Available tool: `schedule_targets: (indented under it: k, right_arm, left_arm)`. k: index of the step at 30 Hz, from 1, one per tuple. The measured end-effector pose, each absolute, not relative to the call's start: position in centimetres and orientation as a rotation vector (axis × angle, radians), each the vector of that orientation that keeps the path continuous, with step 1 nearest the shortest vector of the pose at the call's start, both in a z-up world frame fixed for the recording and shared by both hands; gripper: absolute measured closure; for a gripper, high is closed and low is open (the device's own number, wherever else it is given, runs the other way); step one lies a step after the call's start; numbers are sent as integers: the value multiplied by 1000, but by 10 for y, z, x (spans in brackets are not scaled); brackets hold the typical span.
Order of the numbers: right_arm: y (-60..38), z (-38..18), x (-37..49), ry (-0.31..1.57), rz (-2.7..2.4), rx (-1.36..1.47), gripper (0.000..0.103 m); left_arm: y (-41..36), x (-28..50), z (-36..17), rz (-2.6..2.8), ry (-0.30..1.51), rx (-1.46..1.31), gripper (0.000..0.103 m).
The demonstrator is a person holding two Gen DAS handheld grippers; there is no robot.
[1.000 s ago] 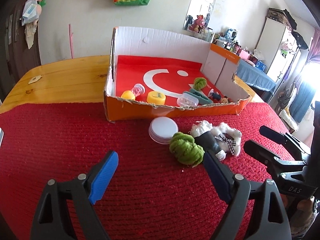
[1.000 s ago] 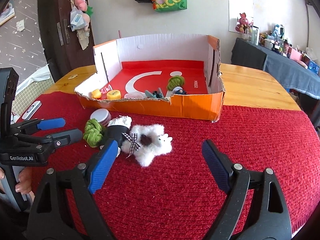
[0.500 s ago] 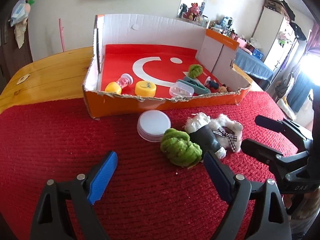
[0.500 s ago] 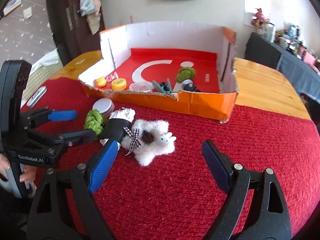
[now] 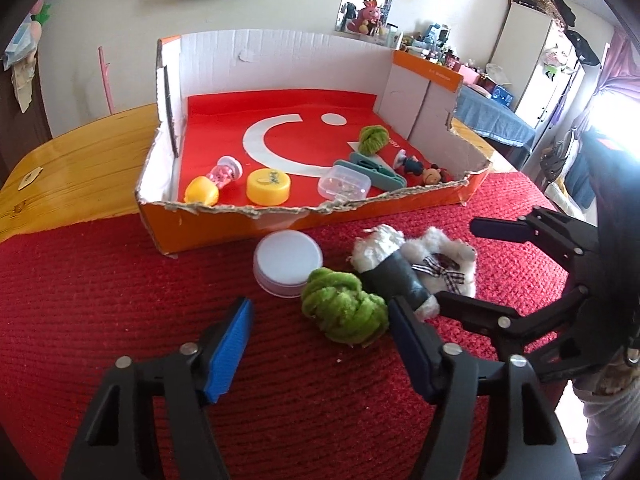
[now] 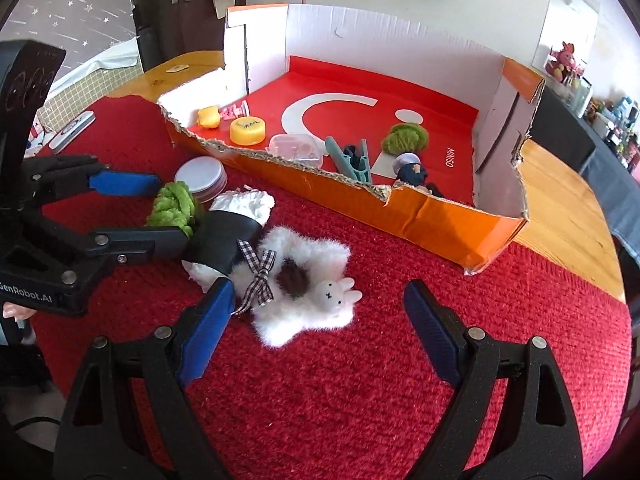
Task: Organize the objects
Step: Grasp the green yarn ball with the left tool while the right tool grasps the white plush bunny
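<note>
A green yarn ball (image 5: pixel 344 308) lies on the red cloth between the fingers of my left gripper (image 5: pixel 320 330). Its jaws are closing; the right pad is at the ball's edge and the left pad is still apart from it. From the right wrist view, the left gripper (image 6: pixel 170 210) brackets the same ball (image 6: pixel 172 206). A white fluffy bunny toy (image 6: pixel 304 280) with a checked bow lies between the wide-open fingers of my right gripper (image 6: pixel 316 312), untouched. A black roll with white stuffing (image 5: pixel 396 276) lies between ball and bunny.
A white round lid (image 5: pixel 287 260) sits just behind the ball. The torn orange box (image 5: pixel 240 224) behind it holds a yellow cap (image 5: pixel 268 186), a clear case (image 5: pixel 344 186), a teal clip, another green ball (image 5: pixel 374 140) and small toys. Wooden table (image 5: pixel 80 160) shows beyond the cloth.
The left gripper's jaws have narrowed around the green ball. Both grippers have come closer to the toys, and the right one has rolled, tilting its view.
</note>
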State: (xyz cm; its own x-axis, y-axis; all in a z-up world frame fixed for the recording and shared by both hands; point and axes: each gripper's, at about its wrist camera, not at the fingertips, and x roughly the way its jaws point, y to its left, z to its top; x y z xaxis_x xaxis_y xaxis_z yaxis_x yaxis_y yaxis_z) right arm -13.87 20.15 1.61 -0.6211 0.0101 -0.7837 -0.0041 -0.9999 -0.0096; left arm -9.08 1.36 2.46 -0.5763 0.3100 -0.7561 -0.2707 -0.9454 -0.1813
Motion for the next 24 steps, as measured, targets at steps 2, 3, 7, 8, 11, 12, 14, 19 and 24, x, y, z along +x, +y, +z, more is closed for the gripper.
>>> schedule_targets:
  k: [2,3,7,8,11,12,14,19,24]
  right_arm:
    - [205,15,-140,21,2829,-1374,17]
    - [207,15,-140,39,2835,-1380,17]
    - [209,15,-139,66,2857,-1390,20]
    - [208,15,-139,64,2865,-1395,21]
    - [204,15,-139,-3,2874,-1408,31]
    - [202,15,-139,-21,2878,-1414,35]
    - [200,14,-139,-34,2894,-1419,40]
    - [197,15,-140,-42,2936,-1423,54]
    - [199,17,-136,-9,2957,-1414,58]
  left_arm:
    - [13,-91,25,2520,-78,-1230,37]
    - [13,-91,25,2519,-82,-1232,37]
    - [13,-90,25,2497,-105,-1236,37]
    - [13,-90,26,2482,-115,-1237,37]
    - [14,-90,27,2461,-119,-1237,43]
    - [14,-90,27,2451,-121,-1240,46]
    - [14,-92,26,2439,-130,-1248,49]
    - [14,-94,26,2431,-140,-1243,55]
    - [14,-92,25,2413,-158,-1236,64]
